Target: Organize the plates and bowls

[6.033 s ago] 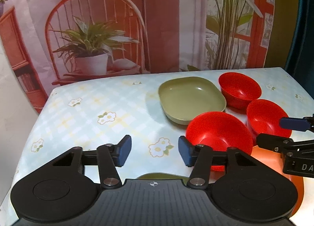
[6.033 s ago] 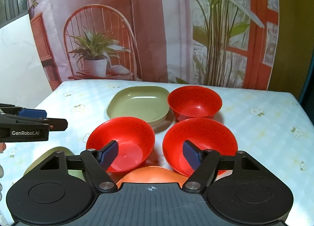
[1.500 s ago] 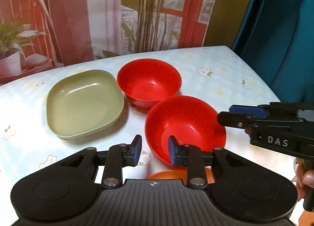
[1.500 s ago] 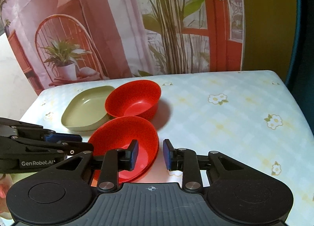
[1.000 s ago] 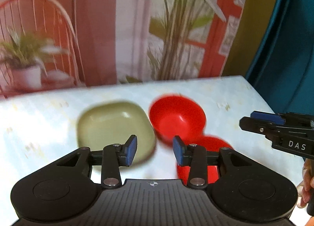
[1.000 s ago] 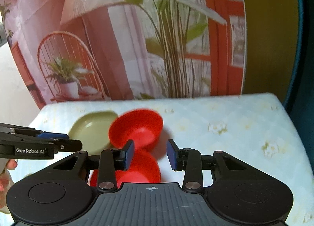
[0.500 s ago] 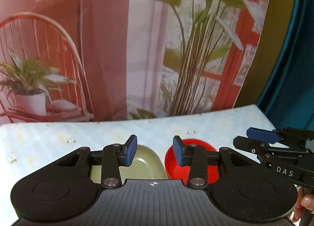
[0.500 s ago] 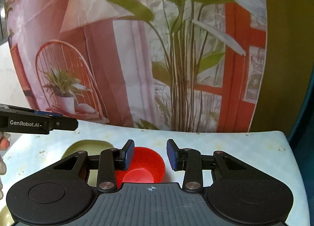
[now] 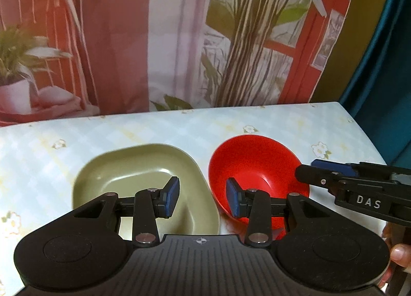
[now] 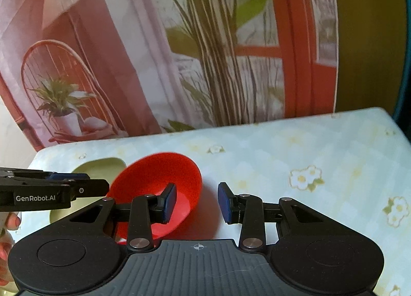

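An olive green dish (image 9: 133,167) and a red bowl (image 9: 257,165) sit side by side on the flowered tablecloth. My left gripper (image 9: 203,198) hovers open over the gap between them, with nothing gripped. My right gripper (image 9: 312,170) reaches in from the right beside the bowl's right rim. In the right wrist view the right gripper (image 10: 197,202) straddles the right rim of the red bowl (image 10: 159,175). Its jaws are closing, and the pads are not touching the rim. The left gripper (image 10: 84,185) comes in from the left in front of the green dish (image 10: 100,167).
The table (image 10: 308,147) ends at a printed backdrop of a chair and plants behind, and at a teal curtain (image 9: 385,65) on the right. A sliver of another red bowl (image 9: 281,234) shows below the left gripper. A hand (image 10: 11,221) holds the left gripper.
Both grippers have sunk toward the table and tipped down. The green dish and red bowl, earlier mostly hidden behind the fingers, now show almost whole. The right jaws are slightly narrower.
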`<action>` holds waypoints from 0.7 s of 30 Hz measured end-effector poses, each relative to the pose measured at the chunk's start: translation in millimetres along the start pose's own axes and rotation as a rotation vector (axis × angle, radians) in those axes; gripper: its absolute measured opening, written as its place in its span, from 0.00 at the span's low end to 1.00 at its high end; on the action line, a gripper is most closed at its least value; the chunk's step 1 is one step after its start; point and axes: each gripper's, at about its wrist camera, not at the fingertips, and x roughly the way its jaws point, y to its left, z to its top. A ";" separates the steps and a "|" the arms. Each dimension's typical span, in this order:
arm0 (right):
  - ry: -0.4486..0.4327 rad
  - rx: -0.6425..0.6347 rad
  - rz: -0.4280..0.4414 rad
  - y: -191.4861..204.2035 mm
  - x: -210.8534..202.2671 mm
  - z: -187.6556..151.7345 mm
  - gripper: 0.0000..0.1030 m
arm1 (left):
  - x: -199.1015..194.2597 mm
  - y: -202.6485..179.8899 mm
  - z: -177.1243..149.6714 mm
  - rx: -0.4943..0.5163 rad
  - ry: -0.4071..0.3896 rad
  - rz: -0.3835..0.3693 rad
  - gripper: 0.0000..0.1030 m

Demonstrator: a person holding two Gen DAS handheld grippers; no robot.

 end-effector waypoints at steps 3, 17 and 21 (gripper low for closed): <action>0.012 0.003 0.001 -3.0 4.8 -2.1 0.28 | 4.5 1.2 -2.3 -0.008 0.006 -0.017 0.40; 0.031 -0.006 0.034 4.6 10.1 -4.3 0.14 | 0.1 -3.1 -8.3 0.016 -0.005 -0.080 0.16; 0.011 -0.011 0.042 7.9 0.7 -2.2 0.14 | -10.8 -3.0 -8.1 0.017 -0.024 -0.090 0.16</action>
